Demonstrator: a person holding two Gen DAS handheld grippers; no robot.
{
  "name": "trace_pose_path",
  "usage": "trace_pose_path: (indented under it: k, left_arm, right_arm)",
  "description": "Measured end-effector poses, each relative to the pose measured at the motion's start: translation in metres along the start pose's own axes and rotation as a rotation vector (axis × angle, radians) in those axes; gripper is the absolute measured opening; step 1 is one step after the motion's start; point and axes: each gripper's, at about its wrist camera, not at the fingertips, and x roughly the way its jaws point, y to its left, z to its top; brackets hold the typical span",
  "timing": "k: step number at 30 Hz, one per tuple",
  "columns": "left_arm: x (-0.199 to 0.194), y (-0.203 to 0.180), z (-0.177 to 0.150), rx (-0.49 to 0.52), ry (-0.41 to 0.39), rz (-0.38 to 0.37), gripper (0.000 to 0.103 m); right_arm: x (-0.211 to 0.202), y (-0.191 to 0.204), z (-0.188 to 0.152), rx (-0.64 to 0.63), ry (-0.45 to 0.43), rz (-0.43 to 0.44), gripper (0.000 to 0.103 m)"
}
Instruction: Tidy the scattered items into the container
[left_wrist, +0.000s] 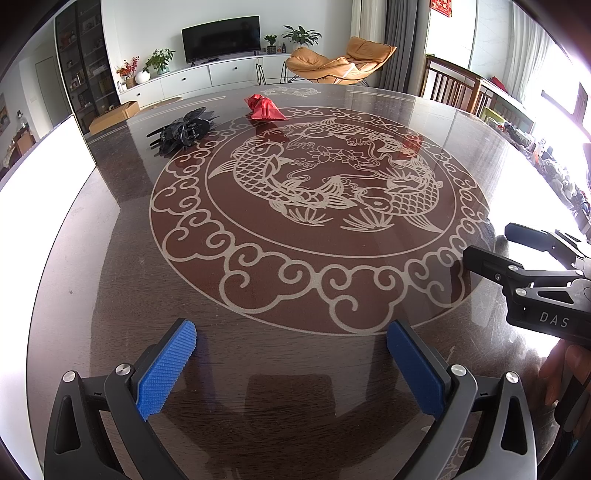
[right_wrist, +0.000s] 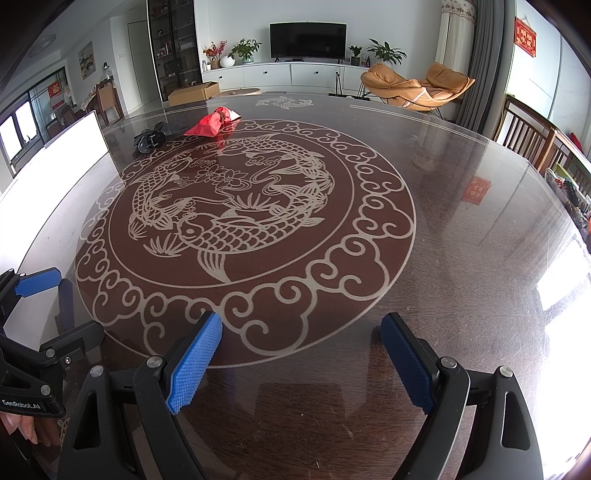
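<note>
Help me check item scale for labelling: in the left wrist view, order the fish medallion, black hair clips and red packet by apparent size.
1. fish medallion
2. black hair clips
3. red packet, though it sits farther away, so true size is unsure.

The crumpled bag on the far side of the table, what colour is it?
Red. The crumpled bag shows best in the left wrist view, lying beside the black hair clips.

You can read "DAS" in pale letters on the black body of the right gripper (left_wrist: 484, 245) in your left wrist view. In your right wrist view, "GenRobot.AI" stands on the black body of the left gripper (right_wrist: 51, 306). The red wall hanging's (right_wrist: 525, 37) characters are too small to read.
</note>
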Motion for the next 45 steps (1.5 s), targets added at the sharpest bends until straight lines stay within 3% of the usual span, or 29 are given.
trace_pose_path:
  k: [13, 19, 36, 40, 45]
  left_arm:
    - [0.002, 0.001, 0.004, -0.007, 0.018, 0.004, 0.103]
    - [0.015, 0.017, 0.024, -0.073, 0.06, 0.047, 0.103]
    - [0.021, 0.074, 0.029, -0.126, 0.019, 0.075, 0.103]
    - [0.019, 0.074, 0.028, -0.134, 0.017, 0.087, 0.103]
    - [0.019, 0.073, 0.027, -0.15, 0.013, 0.102, 0.103]
  right_arm:
    - [0.0, 0.0, 0.0, 0.0, 0.0, 0.0, 0.089]
    - [0.0, 0.0, 0.0, 0.0, 0.0, 0.0, 0.089]
    - [0.001, -0.002, 0.0, 0.008, 0.004, 0.003, 0.091]
    - [0.02, -0.002, 0.036, 0.009, 0.066, 0.07, 0.091]
    - [0.054, 0.011, 0.133, 0.107, 0.033, 0.198, 0.091]
